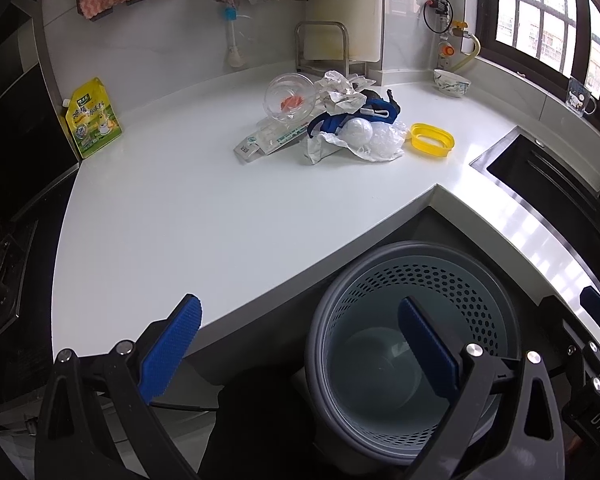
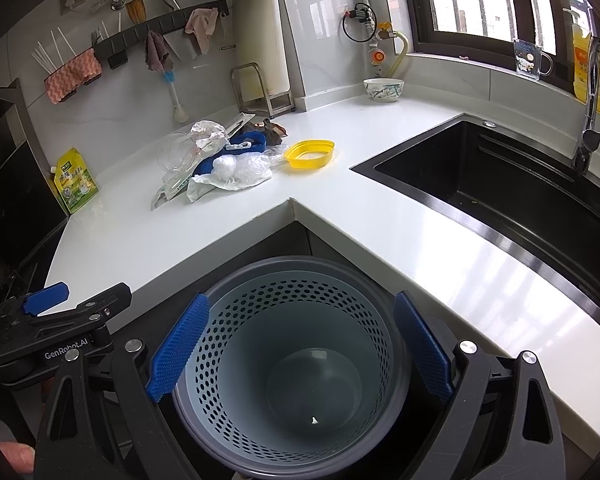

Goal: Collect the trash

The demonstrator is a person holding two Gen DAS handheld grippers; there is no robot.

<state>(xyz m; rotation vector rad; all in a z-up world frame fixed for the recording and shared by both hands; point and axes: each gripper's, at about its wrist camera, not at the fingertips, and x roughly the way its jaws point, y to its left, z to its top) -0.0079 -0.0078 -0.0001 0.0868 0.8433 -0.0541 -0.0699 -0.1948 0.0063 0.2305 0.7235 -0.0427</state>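
A pile of trash (image 1: 332, 120) lies at the back of the white L-shaped counter (image 1: 180, 220): a clear plastic cup (image 1: 290, 98), crumpled paper (image 1: 340, 88), a blue wrapper (image 1: 324, 124), a white plastic bag (image 1: 380, 142) and a flat packet (image 1: 268, 140). Beside it sits a yellow ring-shaped lid (image 1: 432, 140). The same pile (image 2: 220, 156) shows in the right wrist view. A grey perforated bin (image 2: 260, 320) stands on the floor in the counter's inner corner, nearly empty. My right gripper (image 2: 302, 308) hangs open over the bin. My left gripper (image 1: 300, 320) is open, over the counter edge and bin rim (image 1: 380, 252).
A green-yellow pouch (image 1: 94, 120) leans at the counter's left end by a dark stove (image 1: 4, 280). A patterned bowl (image 2: 384, 88) sits near the window. A black sink (image 2: 500, 184) with a faucet (image 2: 592, 100) and a yellow bottle (image 2: 596, 76) lies to the right.
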